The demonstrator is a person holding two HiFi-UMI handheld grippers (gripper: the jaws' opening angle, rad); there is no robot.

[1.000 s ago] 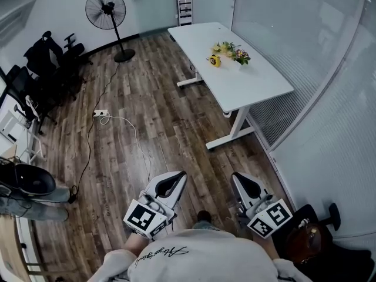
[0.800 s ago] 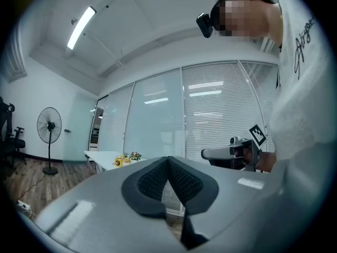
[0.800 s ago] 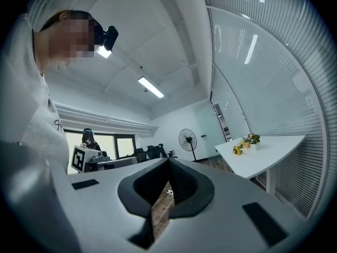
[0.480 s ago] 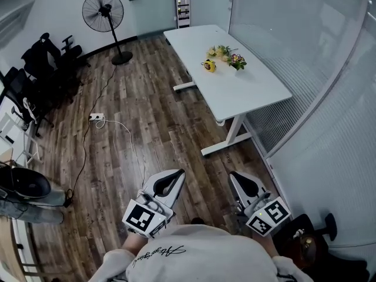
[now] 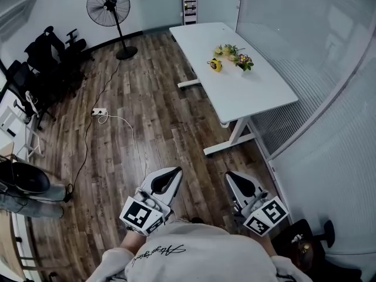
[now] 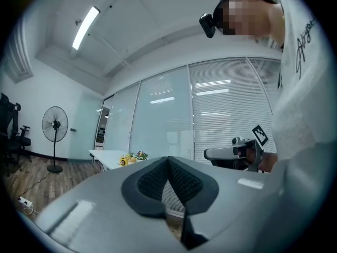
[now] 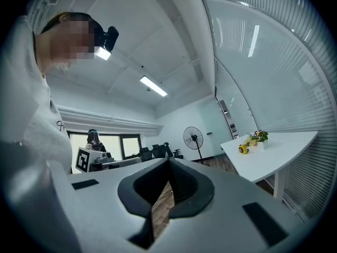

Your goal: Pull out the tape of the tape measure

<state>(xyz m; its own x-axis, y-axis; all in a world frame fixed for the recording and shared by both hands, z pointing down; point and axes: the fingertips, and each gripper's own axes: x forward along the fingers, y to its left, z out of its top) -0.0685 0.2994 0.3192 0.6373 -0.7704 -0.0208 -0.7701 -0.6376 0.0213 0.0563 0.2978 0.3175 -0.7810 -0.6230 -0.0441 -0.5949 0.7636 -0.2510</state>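
I'm holding both grippers low in front of me, level, over the wood floor (image 5: 147,110). The left gripper (image 5: 176,171) has its jaws pressed together with nothing between them, and the right gripper (image 5: 230,175) is the same, closed and empty. The yellow tape measure (image 5: 215,64) sits well away from both, on the white table (image 5: 258,96) across the room, just beside a small bunch of flowers (image 5: 238,57). It's too small from here for me to tell whether any tape is out. A standing fan (image 5: 108,7) is at the far wall.
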